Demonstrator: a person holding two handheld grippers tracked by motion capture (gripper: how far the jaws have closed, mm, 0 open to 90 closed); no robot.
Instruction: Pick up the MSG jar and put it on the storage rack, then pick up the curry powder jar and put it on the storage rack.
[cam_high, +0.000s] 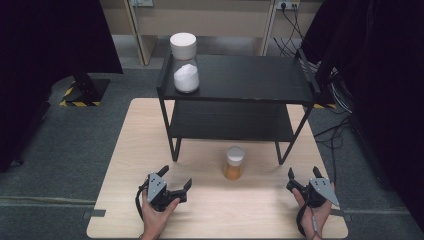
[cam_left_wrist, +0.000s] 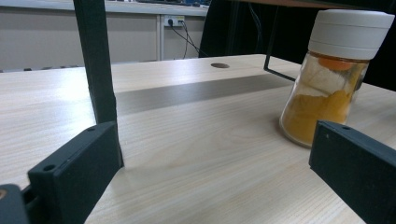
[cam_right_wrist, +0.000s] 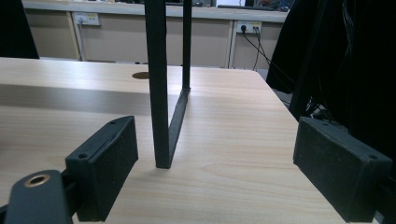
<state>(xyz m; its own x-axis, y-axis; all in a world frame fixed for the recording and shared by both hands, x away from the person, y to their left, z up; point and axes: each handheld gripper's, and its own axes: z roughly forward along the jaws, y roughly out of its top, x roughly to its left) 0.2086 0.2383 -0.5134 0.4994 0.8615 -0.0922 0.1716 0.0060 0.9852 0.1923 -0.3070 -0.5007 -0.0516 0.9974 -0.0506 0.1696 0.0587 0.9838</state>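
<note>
The left tool (cam_high: 177, 181) is resting low on the surface (cam_high: 125, 165) with its jaws standing apart and nothing between them. The right tool (cam_high: 303, 176) is sitting near the surface's right edge, jaws likewise spread and gripping nothing. The orange jar (cam_high: 234, 163) is standing upright on the surface between the two tools, just in front of the black rack (cam_high: 240, 80). A white jar (cam_high: 185, 62) is standing on the rack's top shelf, at its left end
</note>
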